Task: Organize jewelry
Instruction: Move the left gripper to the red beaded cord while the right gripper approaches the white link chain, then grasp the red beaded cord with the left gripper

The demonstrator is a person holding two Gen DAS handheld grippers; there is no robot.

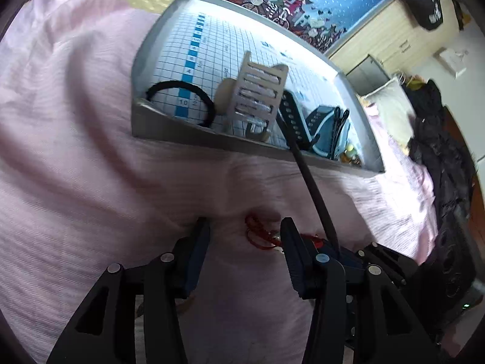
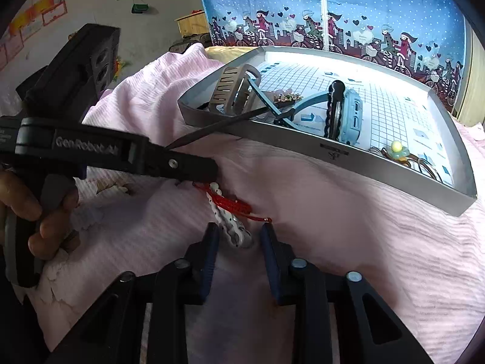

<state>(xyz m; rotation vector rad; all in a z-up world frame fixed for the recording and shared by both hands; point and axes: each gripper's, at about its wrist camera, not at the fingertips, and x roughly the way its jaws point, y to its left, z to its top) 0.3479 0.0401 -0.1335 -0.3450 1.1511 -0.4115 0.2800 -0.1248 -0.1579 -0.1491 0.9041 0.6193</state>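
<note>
Reaching for the last loose pieces on a pink bedspread (image 1: 91,151), a person works two handheld tongs toward a small tangle of jewelry just in front of a grey tray (image 1: 212,139). Starting at the left, the left tongs (image 1: 244,236) are released, their two dark fingers spread wide with tips pressed down near the cloth; a red cord bracelet (image 1: 257,236) lies between them, closer to the right finger and partly hidden behind it. A thin black strap (image 1: 315,194) runs from beside that right finger up over the tray's front wall. In the right wrist view, the person's hand (image 2: 33,209) grips the left tool's handle at the far left, and that tool's tip sits just above the red cord. Further right, the right tongs (image 2: 239,236) are also released, with a narrower gap; a white spotted clip (image 2: 233,230) lies between their tips, its near end inside the gap, and the bracelet (image 2: 230,203) drapes across its middle, so the two pieces touch. Beyond them the tray (image 2: 363,157) already holds a beige claw clip (image 2: 230,91), a blue item (image 2: 351,115) and small ornaments. The step in hand appears to be the pick-up of these remaining pieces, with most of the sorting seemingly done. The next move likely calls for closing on one piece alone, probably lifting the bracelet clear first so the clip does not drag along with it.
</note>
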